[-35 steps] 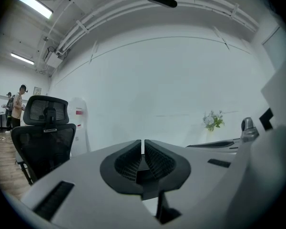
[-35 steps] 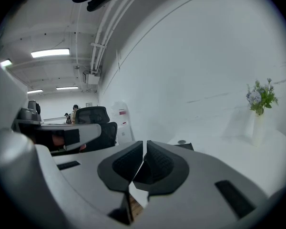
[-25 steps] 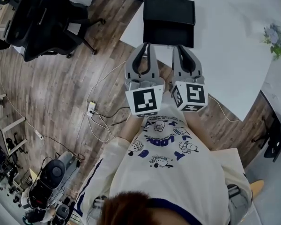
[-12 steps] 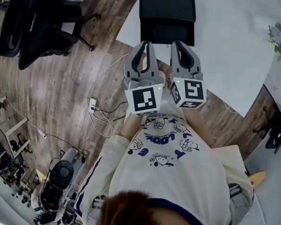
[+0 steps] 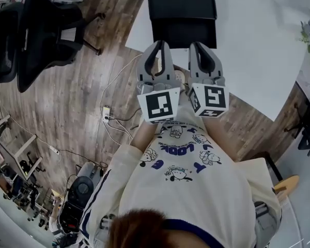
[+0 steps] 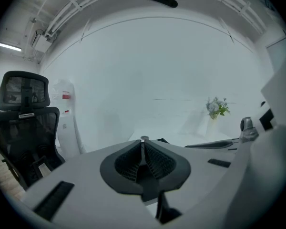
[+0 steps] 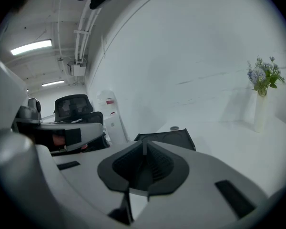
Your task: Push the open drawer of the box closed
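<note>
A black box (image 5: 182, 3) stands on the white table (image 5: 258, 50), with its open drawer (image 5: 186, 34) pulled out toward me. My left gripper (image 5: 157, 45) and right gripper (image 5: 199, 46) are held side by side, tips at the drawer's near edge; whether they touch it I cannot tell. Both are shut with nothing between the jaws. In the right gripper view the box (image 7: 169, 138) lies just beyond the shut right gripper (image 7: 144, 144). The left gripper view shows the shut left gripper (image 6: 143, 140) and only a sliver of the box (image 6: 161, 140).
Black office chairs (image 5: 33, 32) stand on the wooden floor to the left. A power strip with cables (image 5: 106, 112) lies on the floor below the table edge. A vase of flowers (image 7: 262, 87) stands at the table's right.
The head view has drifted: the box sits a little higher and larger in frame. Both grippers stay shut and side by side, slightly nearer the drawer front.
</note>
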A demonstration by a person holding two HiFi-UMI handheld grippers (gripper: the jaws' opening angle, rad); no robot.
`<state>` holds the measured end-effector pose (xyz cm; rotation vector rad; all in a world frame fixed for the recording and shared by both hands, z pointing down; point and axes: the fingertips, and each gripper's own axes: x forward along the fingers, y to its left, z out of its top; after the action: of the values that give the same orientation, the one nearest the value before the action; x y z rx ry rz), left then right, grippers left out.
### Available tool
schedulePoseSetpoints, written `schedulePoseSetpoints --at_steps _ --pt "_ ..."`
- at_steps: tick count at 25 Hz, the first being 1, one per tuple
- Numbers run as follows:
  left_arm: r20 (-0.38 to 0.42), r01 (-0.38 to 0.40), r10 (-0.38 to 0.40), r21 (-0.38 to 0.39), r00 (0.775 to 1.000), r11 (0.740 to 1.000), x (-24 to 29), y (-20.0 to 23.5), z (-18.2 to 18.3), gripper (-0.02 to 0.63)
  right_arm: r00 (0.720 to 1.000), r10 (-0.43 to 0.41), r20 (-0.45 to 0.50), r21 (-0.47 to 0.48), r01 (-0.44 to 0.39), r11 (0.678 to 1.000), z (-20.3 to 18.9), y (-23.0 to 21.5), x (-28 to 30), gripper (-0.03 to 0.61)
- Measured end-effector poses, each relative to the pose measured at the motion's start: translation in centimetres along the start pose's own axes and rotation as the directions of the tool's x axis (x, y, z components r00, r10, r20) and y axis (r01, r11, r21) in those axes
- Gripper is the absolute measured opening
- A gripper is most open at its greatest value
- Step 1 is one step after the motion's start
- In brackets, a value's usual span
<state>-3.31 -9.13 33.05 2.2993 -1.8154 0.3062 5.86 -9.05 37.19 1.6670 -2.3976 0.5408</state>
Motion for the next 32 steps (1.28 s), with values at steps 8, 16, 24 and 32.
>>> schedulePoseSetpoints --at_steps 8,16,24,32 --pt "-0.046 0.055 -0.055 0.010 0.997 0.998 1.7 -0.6 -1.9 0.031 0.999 -0.023 -0.032 0.009 0.023 1.000 -1.5 -0.5 1.1 0.043" --pt "-0.094 0.078 -0.077 0.007 0.993 0.997 2.3 -0.4 -4.1 0.031 0.996 -0.036 -0.085 0.009 0.037 0.999 -4.0 -0.8 1.5 0.044" --pt "-0.128 0.072 -0.072 -0.002 0.989 0.997 2.4 -0.1 -5.4 0.031 0.990 -0.040 -0.136 0.033 0.045 0.998 -6.2 -1.0 1.2 0.044" --pt "-0.154 0.073 -0.073 -0.007 0.985 0.997 2.6 -0.3 -6.7 0.031 0.982 -0.039 -0.183 0.051 0.049 0.997 -8.4 -1.9 1.5 0.044"
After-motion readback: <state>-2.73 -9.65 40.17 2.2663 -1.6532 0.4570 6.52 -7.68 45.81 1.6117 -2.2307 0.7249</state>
